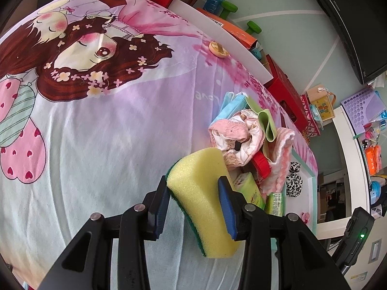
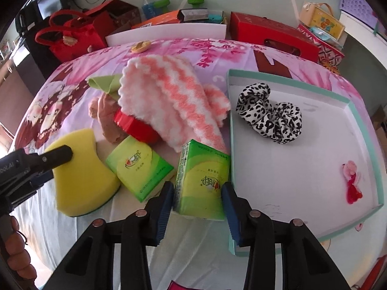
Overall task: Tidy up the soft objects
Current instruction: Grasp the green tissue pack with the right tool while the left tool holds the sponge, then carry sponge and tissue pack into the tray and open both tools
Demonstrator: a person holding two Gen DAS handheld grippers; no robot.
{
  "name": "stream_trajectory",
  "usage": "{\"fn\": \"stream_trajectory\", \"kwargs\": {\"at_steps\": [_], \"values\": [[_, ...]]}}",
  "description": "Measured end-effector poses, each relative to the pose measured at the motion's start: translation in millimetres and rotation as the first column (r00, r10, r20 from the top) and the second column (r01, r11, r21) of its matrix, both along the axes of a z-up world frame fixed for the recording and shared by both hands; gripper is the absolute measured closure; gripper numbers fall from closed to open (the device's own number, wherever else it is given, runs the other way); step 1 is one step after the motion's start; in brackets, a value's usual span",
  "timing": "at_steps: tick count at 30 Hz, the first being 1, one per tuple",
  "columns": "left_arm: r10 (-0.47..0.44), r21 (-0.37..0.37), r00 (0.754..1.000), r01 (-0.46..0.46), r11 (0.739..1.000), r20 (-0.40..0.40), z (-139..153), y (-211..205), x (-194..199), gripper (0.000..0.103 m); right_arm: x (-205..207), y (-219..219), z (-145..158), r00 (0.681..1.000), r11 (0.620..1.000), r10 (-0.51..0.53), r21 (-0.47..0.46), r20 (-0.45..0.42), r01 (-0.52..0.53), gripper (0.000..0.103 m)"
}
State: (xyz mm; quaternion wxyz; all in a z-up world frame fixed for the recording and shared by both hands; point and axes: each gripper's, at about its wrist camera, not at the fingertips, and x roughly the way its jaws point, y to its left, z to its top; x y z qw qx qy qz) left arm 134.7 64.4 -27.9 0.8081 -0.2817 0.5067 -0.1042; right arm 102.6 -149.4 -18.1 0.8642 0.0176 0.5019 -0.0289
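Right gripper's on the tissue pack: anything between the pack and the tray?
Nothing visible. The tissue pack stands between the right gripper's pads right beside the tray's near wall; only that low rim separates them. Inside, the leopard scrunchie sits farther back, leaving bare floor next to the pack.

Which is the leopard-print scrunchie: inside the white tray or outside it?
Inside. The leopard-print scrunchie lies on the white floor of the tray, within its teal rim, near the far corner.
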Motion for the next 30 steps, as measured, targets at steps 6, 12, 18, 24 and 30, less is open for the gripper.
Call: {"fn": "stream_trajectory", "kwargs": {"at_steps": [6, 12, 18, 24, 30], "values": [[-0.007, 0.003, 1.0, 0.007, 1.0, -0.015, -3, -1, 1, 0.06, 2, 0, 0, 1.0, 1.0, 0.002, -0.009, 0.003, -0.002, 0.062], [-0.006, 0.011, 1.0, 0.006, 1.0, -0.022, -5, -2, 1, 0.059, -1, 0, 5, 1.0, 1.0, 0.0, 0.004, 0.031, 0.0, 0.065], [-0.006, 0.009, 1.0, 0.006, 1.0, 0.012, 1, -1, -2, 0.063, -3, -2, 14, 0.997, 1.0, -0.002, 0.025, 0.071, 0.0, 0.066], [-0.013, -0.003, 0.997, 0.013, 1.0, 0.082, 21, 1, -6, 0.064, -10, -3, 35, 0.989, 0.999, -0.012, 0.039, 0.146, 0.007, 0.066], [-0.013, -0.011, 0.99, 0.015, 1.0, 0.138, 44, -2, -8, 0.063, -10, -15, 57, 0.978, 0.997, -0.072, 0.046, 0.194, 0.064, 0.066]]}}
